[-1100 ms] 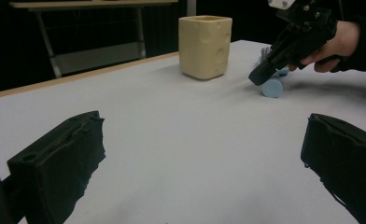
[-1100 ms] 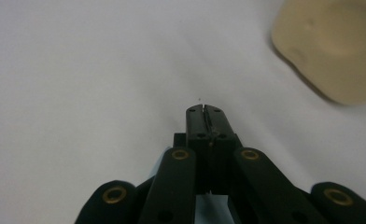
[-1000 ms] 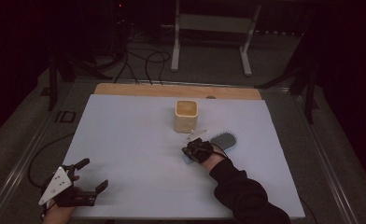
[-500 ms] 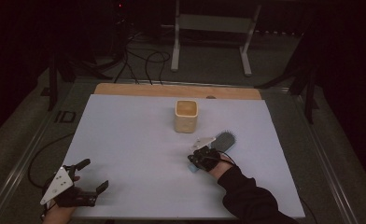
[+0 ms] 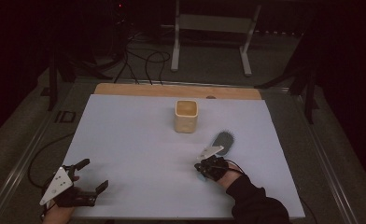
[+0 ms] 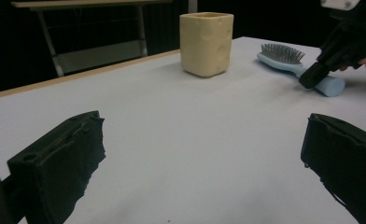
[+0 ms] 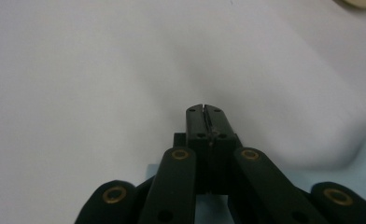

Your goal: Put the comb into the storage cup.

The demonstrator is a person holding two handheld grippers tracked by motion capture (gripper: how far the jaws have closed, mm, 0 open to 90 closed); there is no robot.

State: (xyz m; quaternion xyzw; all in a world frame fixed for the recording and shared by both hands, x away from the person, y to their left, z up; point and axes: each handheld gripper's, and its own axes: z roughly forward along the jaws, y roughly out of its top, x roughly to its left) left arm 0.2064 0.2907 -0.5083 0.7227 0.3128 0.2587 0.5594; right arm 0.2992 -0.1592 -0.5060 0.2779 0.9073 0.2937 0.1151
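Nearest to me, my left gripper (image 5: 85, 176) sits at the near left corner of the table (image 5: 134, 140), its jaws wide apart with nothing between them. In the left gripper view the bare white sheet runs out between them towards the cup and brush. My right gripper (image 5: 203, 169) is at the near right, jaws pressed together with only a hairline seam showing in the right gripper view (image 7: 204, 112). The tip rests at the handle end of the blue hairbrush (image 6: 293, 65), which lies flat, bristles up. I cannot tell whether the jaws pinch the handle. Farther back, left of the brush head, stands the yellow cup (image 5: 186, 115), upright and well apart from both grippers.
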